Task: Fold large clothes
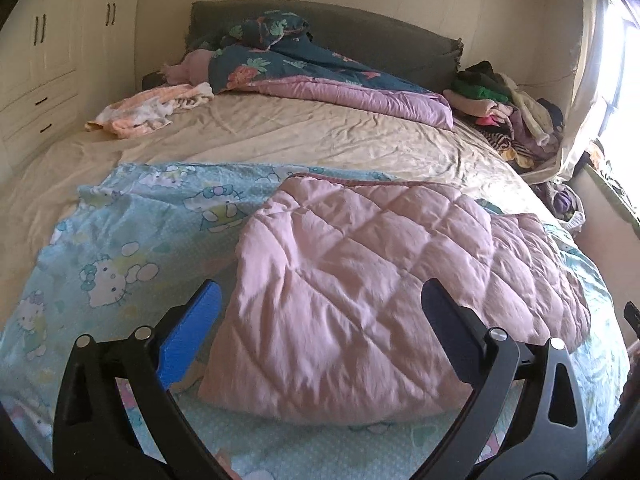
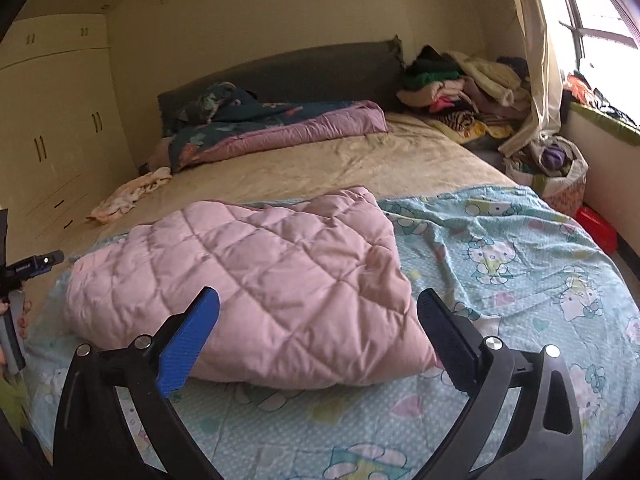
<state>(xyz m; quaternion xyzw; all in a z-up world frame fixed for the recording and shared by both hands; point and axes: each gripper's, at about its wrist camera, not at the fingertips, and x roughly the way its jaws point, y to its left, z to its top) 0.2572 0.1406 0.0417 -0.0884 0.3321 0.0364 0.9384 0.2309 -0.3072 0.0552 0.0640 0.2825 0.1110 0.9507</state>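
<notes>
Left wrist view: left tongs (image 1: 320, 320) spread wide, nothing btwn the blue pads, held above the near end of the bed (image 1: 280, 136). Pink quilted jacket (image 1: 380, 280) lies folded into a rough rectangle on the light-blue cartoon-cat sheet (image 1: 120, 232), right of centre, free of the tongs. Behind it bare beige mattress cover, then a dark floral quilt w/ purple lining (image 1: 320, 76) bunched at the grey headboard (image 1: 380, 36). Small peach-and-white garment (image 1: 152, 108) at far left edge of bed. Heap of mixed clothes (image 1: 508, 108) at far right corner by the curtain. Cream wardrobe (image 1: 48, 60) on left wall.

Right wrist view: right tongs (image 2: 318, 320) also wide apart, empty, above the sheet (image 2: 500, 260). Jacket (image 2: 260, 284) lies left of centre, its near edge just beyond the pads, not touched. Left tongs' black body (image 2: 24, 272) shows at far left edge w/ fingers of a hand (image 2: 22, 320) around the grip. Clothes heap (image 2: 460, 88) top right; a bag of clothes (image 2: 560, 176) and red box (image 2: 596, 220) on floor beside bed.
</notes>
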